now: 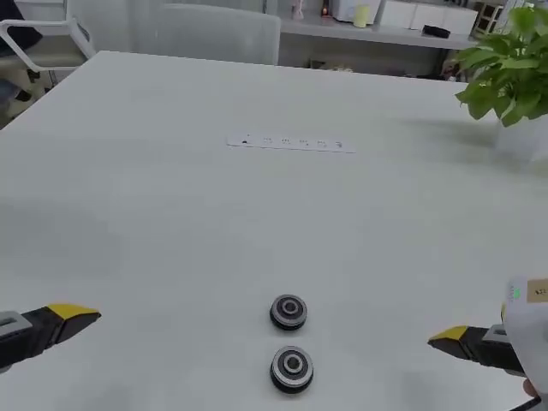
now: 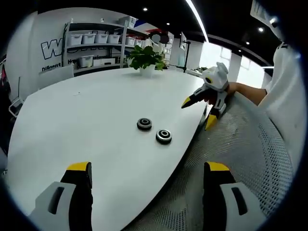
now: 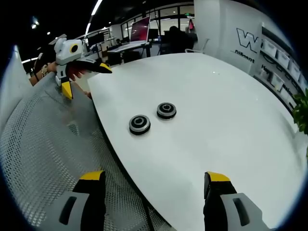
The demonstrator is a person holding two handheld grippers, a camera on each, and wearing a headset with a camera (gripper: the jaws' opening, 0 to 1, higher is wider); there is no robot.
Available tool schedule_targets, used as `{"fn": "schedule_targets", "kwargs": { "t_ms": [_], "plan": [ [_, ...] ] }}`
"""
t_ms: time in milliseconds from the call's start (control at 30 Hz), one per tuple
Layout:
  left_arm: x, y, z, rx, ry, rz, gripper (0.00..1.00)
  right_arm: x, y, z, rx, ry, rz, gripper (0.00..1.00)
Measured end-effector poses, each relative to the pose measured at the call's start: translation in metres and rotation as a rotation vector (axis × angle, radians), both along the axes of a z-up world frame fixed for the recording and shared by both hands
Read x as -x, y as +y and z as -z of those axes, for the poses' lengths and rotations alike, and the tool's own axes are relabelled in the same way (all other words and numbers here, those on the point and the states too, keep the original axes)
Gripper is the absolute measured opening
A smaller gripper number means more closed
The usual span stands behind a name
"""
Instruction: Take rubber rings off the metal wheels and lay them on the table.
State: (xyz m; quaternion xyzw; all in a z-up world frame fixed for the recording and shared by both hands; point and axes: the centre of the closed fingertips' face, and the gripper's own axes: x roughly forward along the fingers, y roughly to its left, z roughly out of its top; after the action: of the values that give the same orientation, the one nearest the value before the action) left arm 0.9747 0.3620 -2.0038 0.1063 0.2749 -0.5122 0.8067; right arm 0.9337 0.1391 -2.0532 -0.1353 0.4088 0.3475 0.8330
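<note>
Now left gripper [image 2: 148, 168] and right gripper [image 3: 155, 175] spread empty fingers wide; near wheel [image 1: 292, 368] and far wheel [image 1: 288, 312] sit untouched between them.

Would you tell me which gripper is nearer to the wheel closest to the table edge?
Right. The right gripper sits right of the wheel; the left gripper sits farther off, on its left.

Matt smooth table [image 1: 171, 223]; wheels [image 1: 288, 311] shiny metal, black rubber rings [image 1: 275, 370]
</note>
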Motion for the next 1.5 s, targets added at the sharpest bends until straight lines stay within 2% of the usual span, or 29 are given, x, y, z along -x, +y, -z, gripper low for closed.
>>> {"fn": "schedule_targets", "kwargs": {
  "t_ms": [400, 667, 800, 967, 1133, 1267, 1333, 1400, 1500],
  "plan": [
    [0.001, 0.0, 0.0, 0.004, 0.011, 0.0, 0.94, 0.0, 0.001, 0.0, -0.007, 0.001, -0.001, 0.83],
    [0.002, -0.001, 0.001, 0.007, 0.016, 0.006, 0.94, -0.003, 0.002, -0.004, -0.035, -0.011, 0.012, 0.82],
    [0.003, -0.002, 0.001, 0.0, 0.019, 0.012, 0.93, -0.008, -0.004, -0.007, -0.03, -0.038, 0.048, 0.83],
    [0.004, -0.003, -0.002, -0.002, 0.013, 0.028, 0.92, -0.015, -0.008, -0.017, -0.082, -0.07, 0.105, 0.83],
    [0.003, -0.006, -0.011, -0.019, -0.043, 0.071, 0.91, -0.014, -0.005, -0.018, -0.092, -0.06, 0.093, 0.78],
    [0.0, -0.014, -0.021, -0.008, -0.065, 0.097, 0.92, -0.015, 0.005, -0.033, -0.151, -0.093, 0.078, 0.74],
    [-0.001, -0.017, -0.025, -0.005, -0.071, 0.112, 0.92, -0.016, 0.006, -0.036, -0.159, -0.094, 0.071, 0.73],
    [-0.003, -0.02, -0.031, -0.006, -0.085, 0.126, 0.92, -0.013, 0.012, -0.042, -0.169, -0.095, 0.038, 0.69],
    [-0.007, -0.026, -0.042, 0.002, -0.12, 0.144, 0.92, -0.015, 0.022, -0.055, -0.196, -0.122, -0.003, 0.65]
  ]
}}
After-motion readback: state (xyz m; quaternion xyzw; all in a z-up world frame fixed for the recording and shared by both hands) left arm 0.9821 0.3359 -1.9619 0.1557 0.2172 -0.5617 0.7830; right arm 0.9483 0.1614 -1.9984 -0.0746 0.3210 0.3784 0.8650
